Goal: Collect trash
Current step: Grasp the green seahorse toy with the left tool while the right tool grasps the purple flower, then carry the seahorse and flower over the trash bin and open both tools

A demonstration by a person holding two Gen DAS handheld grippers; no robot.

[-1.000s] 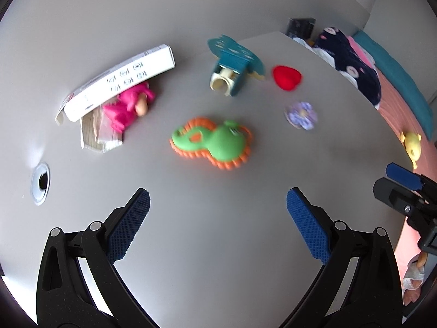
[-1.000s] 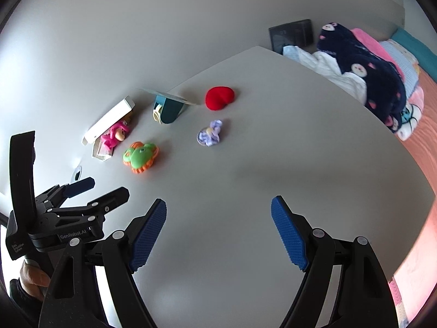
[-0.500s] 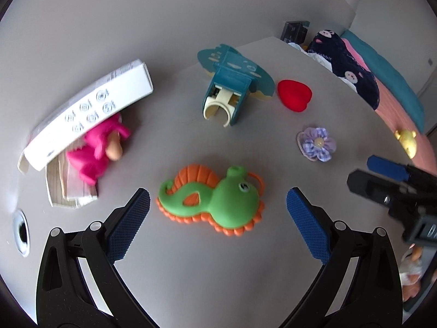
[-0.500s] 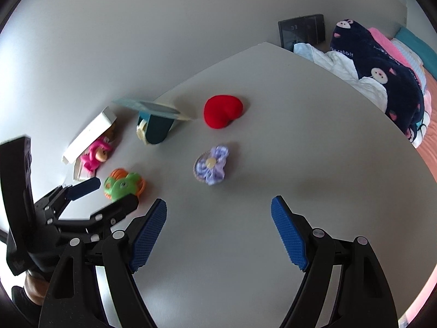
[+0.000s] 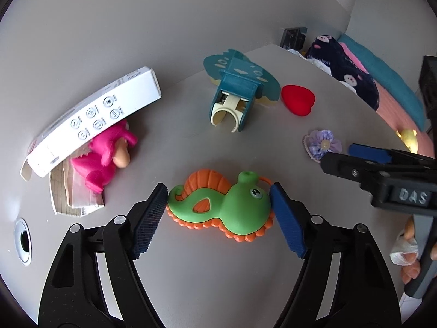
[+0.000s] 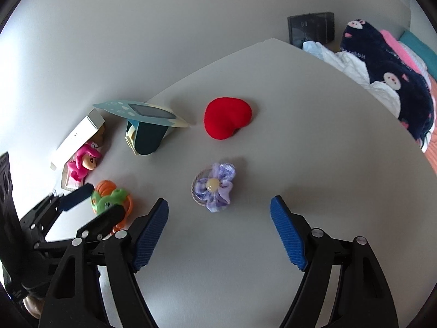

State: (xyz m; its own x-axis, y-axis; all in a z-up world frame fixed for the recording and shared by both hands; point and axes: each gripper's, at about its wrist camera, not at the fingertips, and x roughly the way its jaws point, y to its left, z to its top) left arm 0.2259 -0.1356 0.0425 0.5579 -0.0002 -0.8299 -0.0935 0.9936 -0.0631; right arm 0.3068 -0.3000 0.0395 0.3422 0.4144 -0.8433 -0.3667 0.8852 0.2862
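Observation:
A green and orange seahorse toy (image 5: 237, 213) lies on the grey table (image 5: 204, 287). My left gripper (image 5: 218, 187) straddles it. Its jaws are closing, and the blue pads (image 5: 148, 218) stand right beside the tail and head without visibly squeezing them. The right wrist view shows that left gripper (image 6: 101, 201) over the seahorse toy (image 6: 109, 202). My right gripper (image 6: 219, 201) is open. A purple fabric flower hair tie (image 6: 214, 187) lies just beyond its fingertips, centred between them. That right gripper (image 5: 341, 154) hovers beside the flower hair tie (image 5: 322, 143) in the left wrist view.
A red plush heart (image 6: 228, 117), a teal holder (image 5: 235, 95), a pink doll (image 5: 106, 153), a white box (image 5: 95, 117) and folded papers (image 5: 73, 194) lie towards the back wall. A cable hole (image 5: 23, 239) sits at the left. Bedding (image 6: 396, 82) lies beyond the right edge.
My left gripper came down and forward onto the seahorse, and its jaws narrowed around it. My right gripper moved forward and down, so the purple flower now lies just ahead of its fingertips.

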